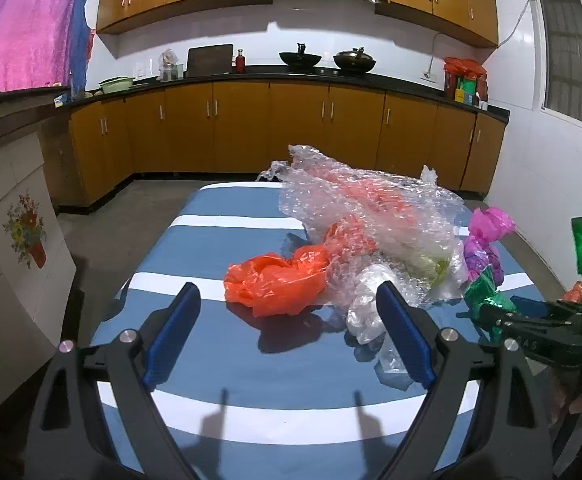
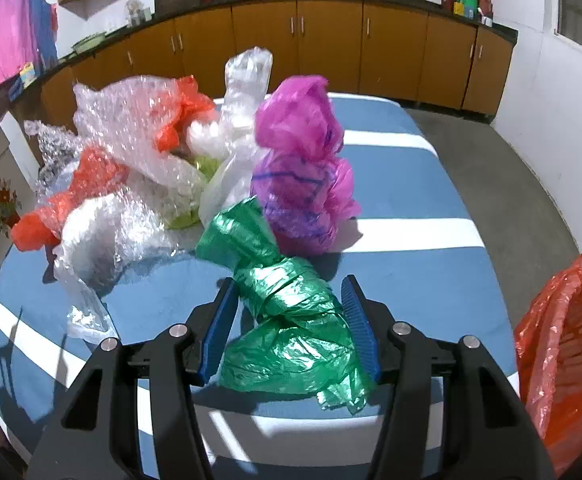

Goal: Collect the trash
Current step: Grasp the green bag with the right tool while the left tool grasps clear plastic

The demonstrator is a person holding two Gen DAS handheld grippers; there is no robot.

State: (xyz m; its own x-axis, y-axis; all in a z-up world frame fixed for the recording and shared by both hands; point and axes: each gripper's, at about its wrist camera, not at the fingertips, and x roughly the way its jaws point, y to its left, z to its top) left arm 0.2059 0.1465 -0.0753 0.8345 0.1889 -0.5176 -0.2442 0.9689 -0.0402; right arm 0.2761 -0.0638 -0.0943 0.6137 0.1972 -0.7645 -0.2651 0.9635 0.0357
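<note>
- We see the right gripper [image 2: 289,322] low over the table [image 2: 431,272], jaws apart w/ the green plastic bag [image 2: 291,320] lying between the blue pads [image 2: 357,320]. Left pad sits right at the bag's edge; right pad is just beside it. Contact at either pad we cannot confirm, so we do not call it clamped.
- Green bag is crumpled and twisted, resting on the blue/white striped cloth at the near edge of the table.
- Just behind it stands a pink plastic bag [image 2: 303,164], bunched upright, w/ dark pen-like lines on it.
- Left of the pink bag: a heap of bubble wrap [image 2: 131,128], clear plastic film [image 2: 247,80] and an orange plastic bag [image 2: 67,196], all touching one another.
- At the right table edge, an orange bag-lined basket [image 2: 567,352] stands w/ its mouth open toward us.
- In the left wrist view, the left gripper [image 1: 291,312] hovers above the table [image 1: 231,208], jaws wide apart, holding nothing. The orange plastic bag [image 1: 279,280] lies ahead between its finger lines; clear film touches or passes behind the right pad – hard to tell w/ the fisheye.
- Same view shows the right gripper [image 1: 487,314] at far right, tips at the green plastic bag [image 1: 485,290], pink plastic bag [image 1: 487,240] behind it.
- Background: kitchen counter [image 1: 291,76] w/ two woks.
</note>
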